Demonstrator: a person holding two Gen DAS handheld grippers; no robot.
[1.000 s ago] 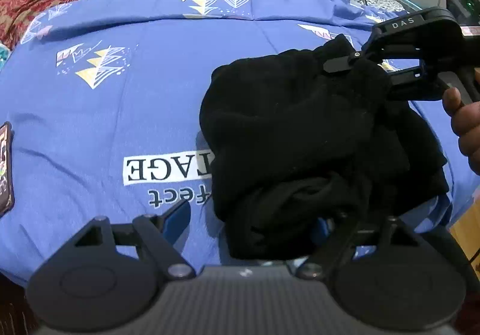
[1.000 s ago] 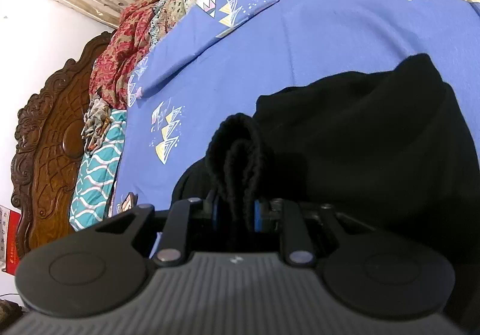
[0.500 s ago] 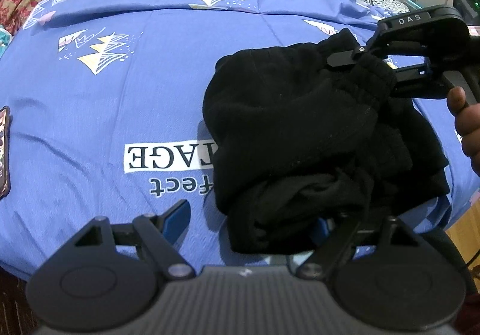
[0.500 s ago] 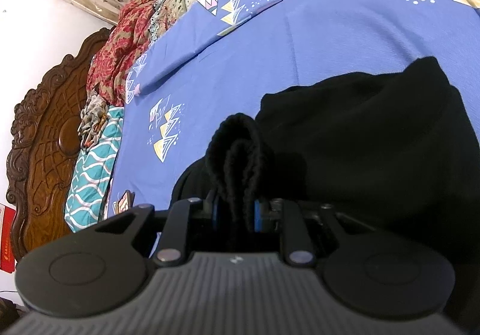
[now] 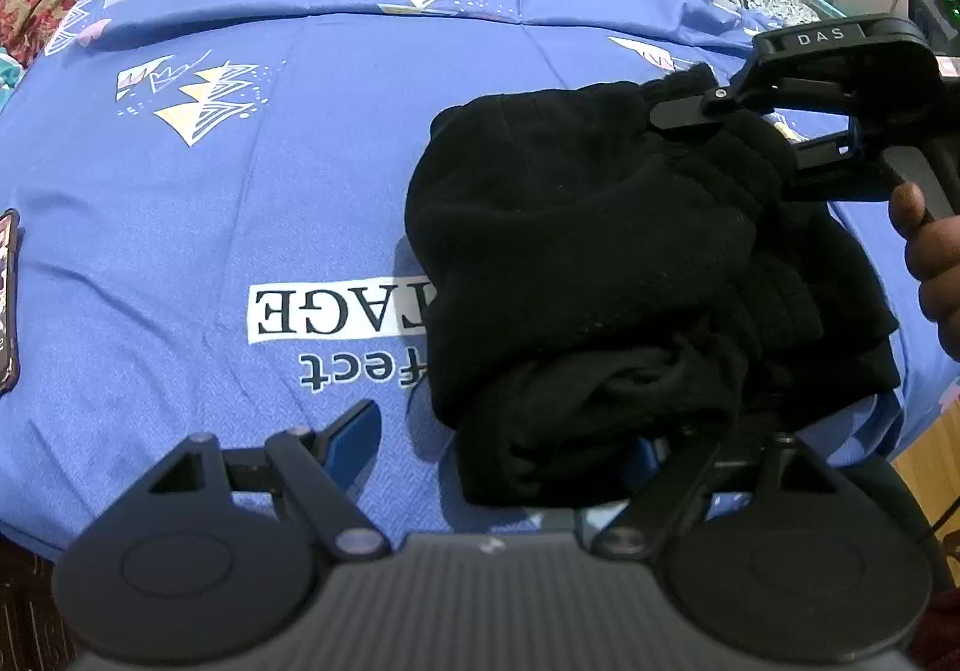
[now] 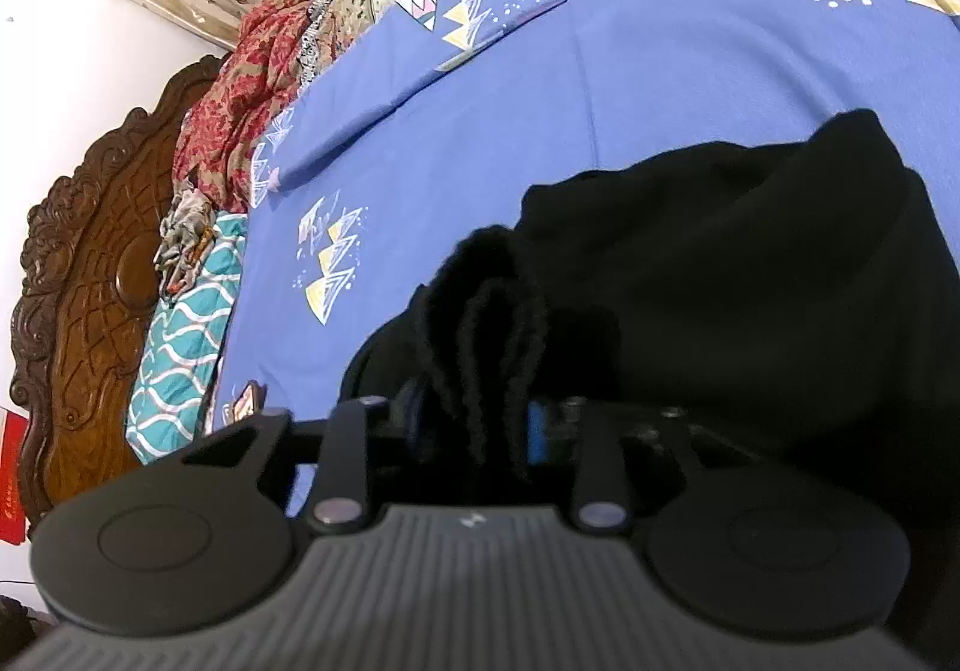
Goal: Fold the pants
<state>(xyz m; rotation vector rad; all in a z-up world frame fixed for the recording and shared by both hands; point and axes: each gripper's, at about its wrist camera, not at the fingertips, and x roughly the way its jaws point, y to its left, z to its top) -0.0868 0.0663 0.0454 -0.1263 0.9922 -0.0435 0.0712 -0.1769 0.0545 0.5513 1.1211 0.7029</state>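
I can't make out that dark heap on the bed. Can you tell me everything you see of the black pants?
The black pants are soft, fleecy-looking fabric, folded into a thick, rumpled bundle of several layers. They lie on the blue printed bedsheet, near its edge, covering part of its lettering. A ribbed, gathered band stands up between the fingers of the right tool, whose jaws have just been opening. The left tool stands open at the bundle's near edge.

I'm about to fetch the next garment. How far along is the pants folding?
Mostly done: the black pants lie bundled on the blue sheet. The right gripper has just been opening, waistband between its pads. The left gripper is open. Left: withdraw, tidy.
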